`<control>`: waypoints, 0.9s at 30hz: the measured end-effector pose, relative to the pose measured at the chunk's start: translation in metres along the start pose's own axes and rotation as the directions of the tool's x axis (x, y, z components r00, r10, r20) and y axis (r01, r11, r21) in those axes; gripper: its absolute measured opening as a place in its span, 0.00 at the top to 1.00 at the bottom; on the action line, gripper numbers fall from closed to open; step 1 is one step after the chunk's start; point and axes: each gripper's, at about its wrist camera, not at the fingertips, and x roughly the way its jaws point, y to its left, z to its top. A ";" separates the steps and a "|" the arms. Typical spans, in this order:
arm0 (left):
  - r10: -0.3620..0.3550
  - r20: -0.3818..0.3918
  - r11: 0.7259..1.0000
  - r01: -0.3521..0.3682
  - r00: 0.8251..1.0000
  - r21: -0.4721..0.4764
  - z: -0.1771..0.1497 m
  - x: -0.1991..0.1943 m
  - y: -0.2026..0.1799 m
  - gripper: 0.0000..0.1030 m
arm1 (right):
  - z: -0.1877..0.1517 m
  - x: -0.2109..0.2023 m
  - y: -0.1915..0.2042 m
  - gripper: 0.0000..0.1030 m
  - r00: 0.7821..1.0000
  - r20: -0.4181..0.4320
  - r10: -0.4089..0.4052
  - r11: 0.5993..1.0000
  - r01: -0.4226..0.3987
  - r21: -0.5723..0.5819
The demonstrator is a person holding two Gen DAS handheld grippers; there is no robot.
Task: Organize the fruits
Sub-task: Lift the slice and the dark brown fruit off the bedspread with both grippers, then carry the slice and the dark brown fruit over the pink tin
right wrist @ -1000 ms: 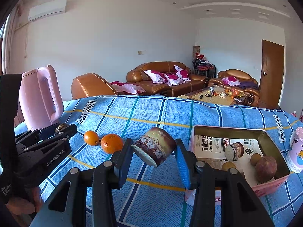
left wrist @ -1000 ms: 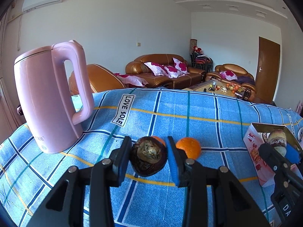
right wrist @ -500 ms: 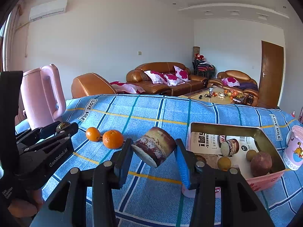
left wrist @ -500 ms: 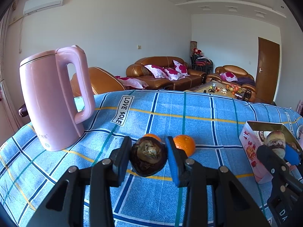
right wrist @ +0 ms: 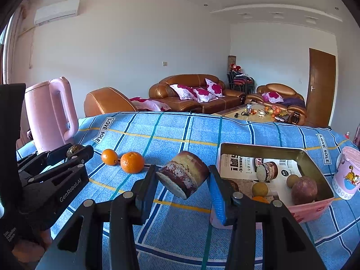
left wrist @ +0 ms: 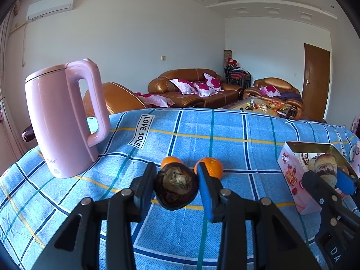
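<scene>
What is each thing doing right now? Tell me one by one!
Left gripper: shut on dark round fruit, held above the cloth.
Right gripper: shut on cut fruit chunk, tilted.
Two oranges: loose on the cloth.
Pink box: open, fruit inside.
Pink kettle: upright, lid shut.

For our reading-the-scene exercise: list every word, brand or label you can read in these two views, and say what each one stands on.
"LOVE SOLE": label patches on the blue checked cloth.
"GenRobot.AI": side of the left gripper.
"Genji": side of the pink tin box.
"DA": right gripper body, cut off.
Print on the paper lining the tin, on the pink kettle and on the left gripper's small label: too small to read.
</scene>
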 end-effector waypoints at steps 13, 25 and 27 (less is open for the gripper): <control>-0.010 0.006 1.000 0.010 1.000 0.009 -0.004 -0.008 -0.012 0.62 | -0.004 -0.010 -0.012 0.55 1.000 0.004 -0.012 1.000 0.012 0.010; -0.035 0.005 0.999 0.035 0.999 0.026 -0.006 -0.014 -0.028 0.62 | -0.006 -0.020 -0.026 0.55 0.999 0.017 -0.041 0.999 0.041 0.010; -0.039 0.005 0.999 0.039 0.999 0.026 -0.007 -0.015 -0.030 0.62 | -0.006 -0.022 -0.028 0.55 0.999 0.019 -0.045 0.999 0.045 0.010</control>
